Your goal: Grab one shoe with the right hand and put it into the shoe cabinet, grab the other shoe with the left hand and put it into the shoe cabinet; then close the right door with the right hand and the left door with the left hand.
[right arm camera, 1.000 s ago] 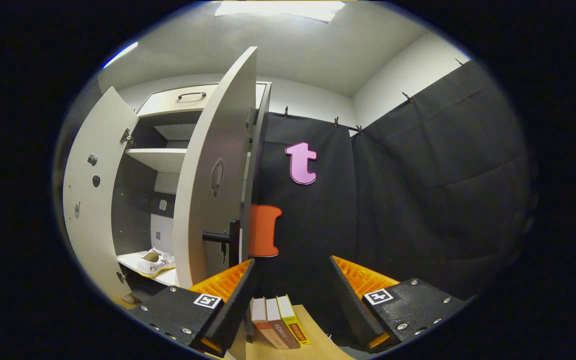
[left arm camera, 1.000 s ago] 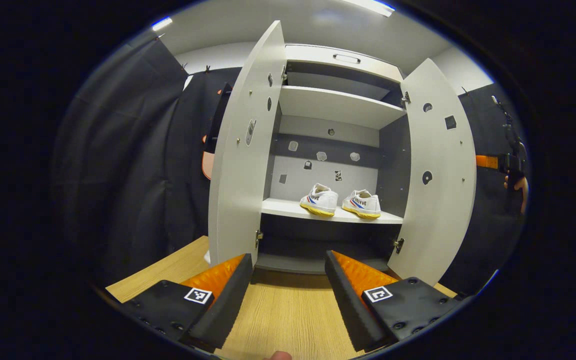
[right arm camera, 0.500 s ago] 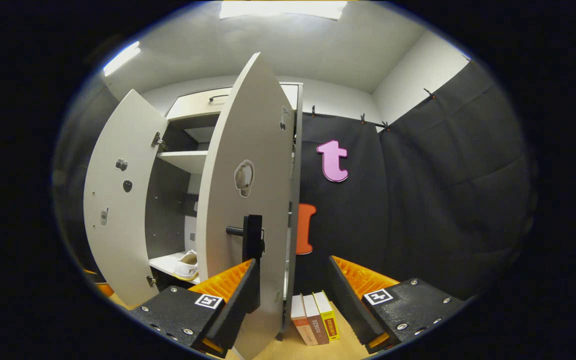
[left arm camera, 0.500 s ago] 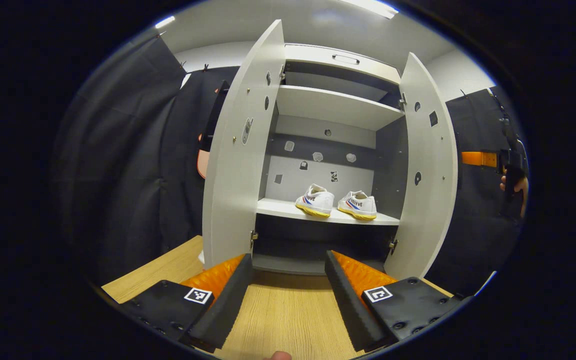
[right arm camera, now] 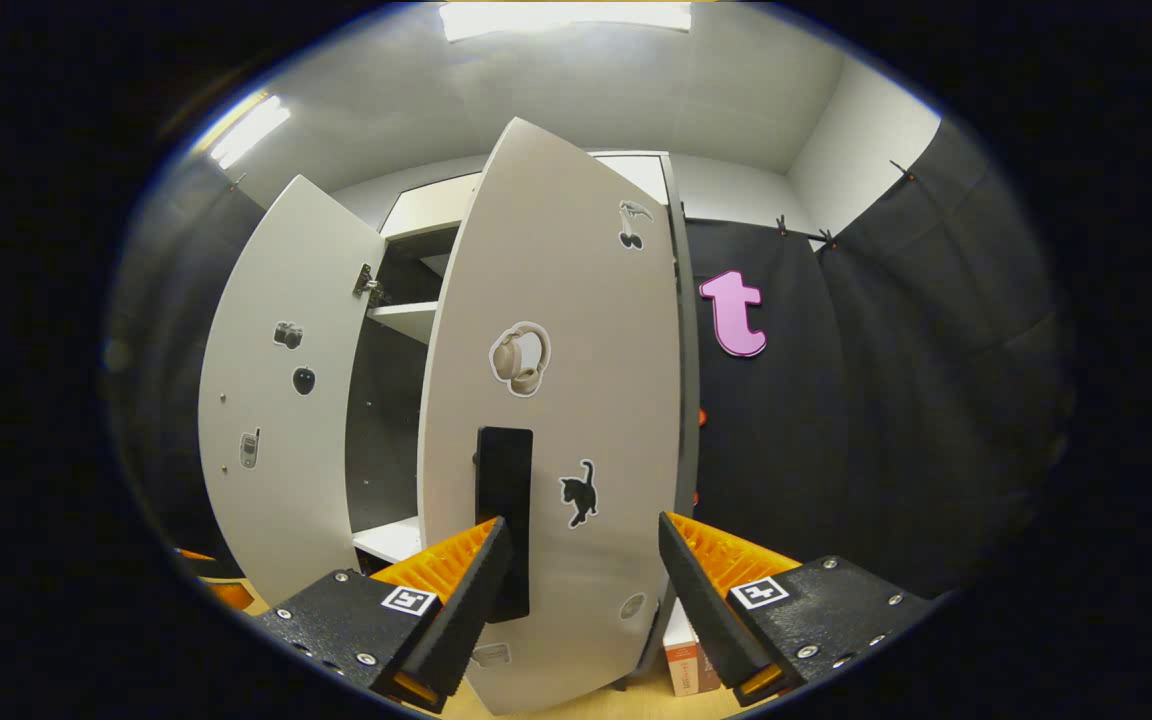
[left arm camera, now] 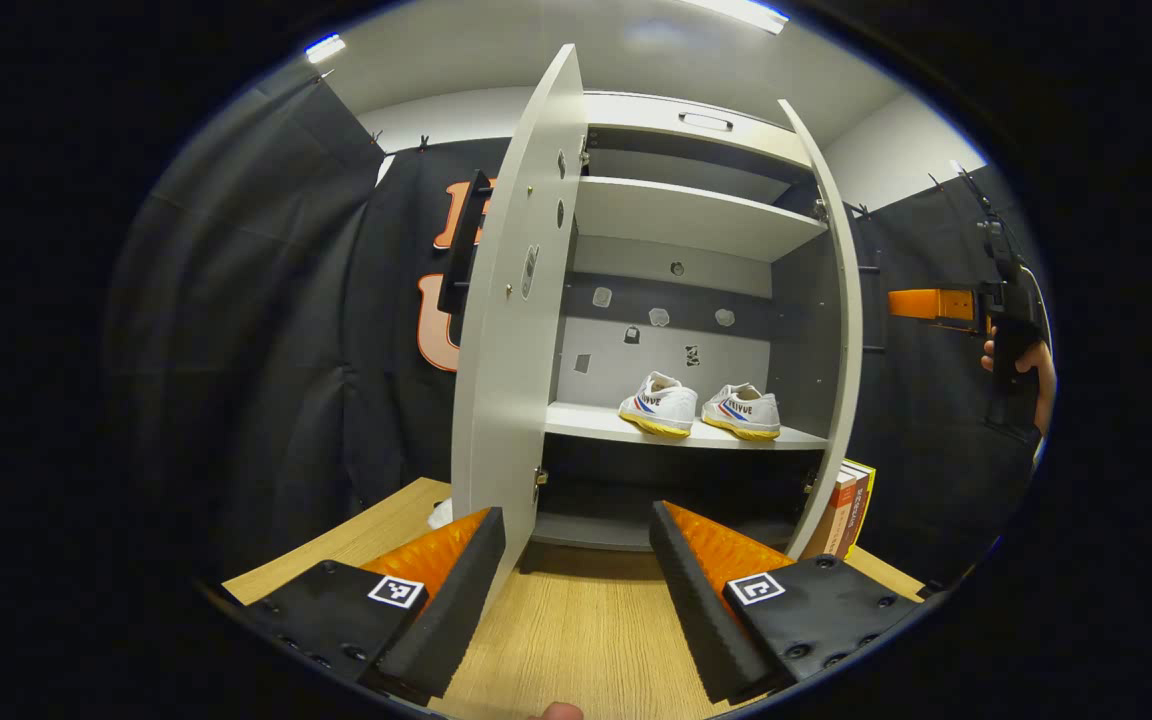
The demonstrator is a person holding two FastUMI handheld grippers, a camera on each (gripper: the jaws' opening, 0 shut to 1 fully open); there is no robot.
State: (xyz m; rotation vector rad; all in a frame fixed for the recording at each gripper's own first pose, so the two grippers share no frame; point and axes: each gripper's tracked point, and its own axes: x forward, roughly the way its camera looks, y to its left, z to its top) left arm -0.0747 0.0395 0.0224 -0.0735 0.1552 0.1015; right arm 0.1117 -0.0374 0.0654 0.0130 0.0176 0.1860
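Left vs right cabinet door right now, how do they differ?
The white left cabinet door stands wide open, while the white right cabinet door is swung partly toward closed. In the right gripper view the right door shows its outer face, with a black handle and headphone and cat stickers; the left door there shows its inner face, with camera and phone stickers. The right claw is open close to the right door; the left claw is open, short of its door. Both are tall white panels.

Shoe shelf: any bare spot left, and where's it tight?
Free: the shelf left of the shoes, up to the left door; the upper shelf looks bare. Tight: right shoe sits near the right door.
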